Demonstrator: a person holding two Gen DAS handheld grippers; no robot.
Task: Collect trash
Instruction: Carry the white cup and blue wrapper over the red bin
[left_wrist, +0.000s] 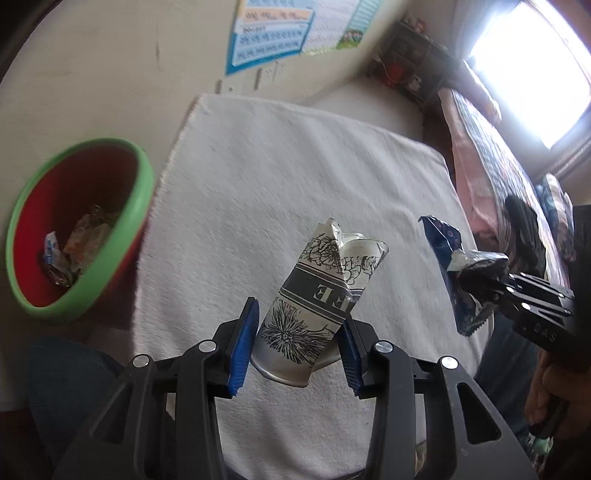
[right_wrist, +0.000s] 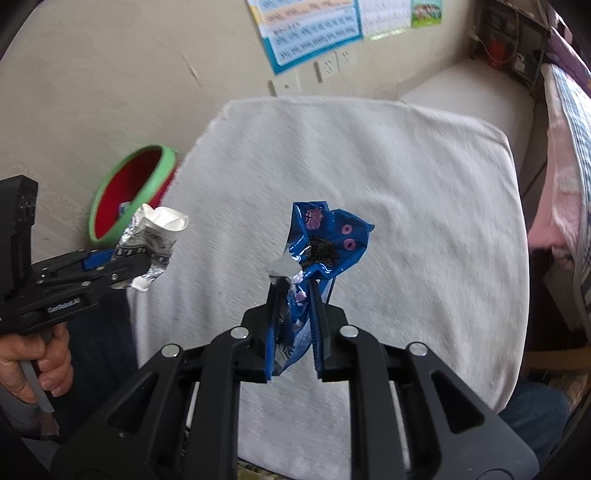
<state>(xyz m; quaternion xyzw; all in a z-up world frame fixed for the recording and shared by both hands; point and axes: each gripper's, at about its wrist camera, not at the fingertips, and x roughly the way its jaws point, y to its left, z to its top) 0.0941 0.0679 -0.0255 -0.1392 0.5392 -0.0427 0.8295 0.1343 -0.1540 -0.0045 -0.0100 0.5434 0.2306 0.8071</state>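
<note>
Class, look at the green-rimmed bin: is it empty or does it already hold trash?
Not empty: crumpled wrappers lie at the bottom of the bin.

Crushed paper cup (left_wrist: 317, 295): upside-down letters "FE". Wall poster (left_wrist: 273, 33): print too blurred to read.

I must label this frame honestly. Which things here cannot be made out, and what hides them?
- Trash inside the red-and-green bowl, left wrist view: blurred, partly behind its near rim; the kinds stay unclear.
- Word on the crushed paper cup, left wrist view: only some letters show, folds hide the rest.
- Brand on the blue snack wrapper, right wrist view: crumpled and glossy.
- Wall poster: cut by the top edge, text too small.
</note>
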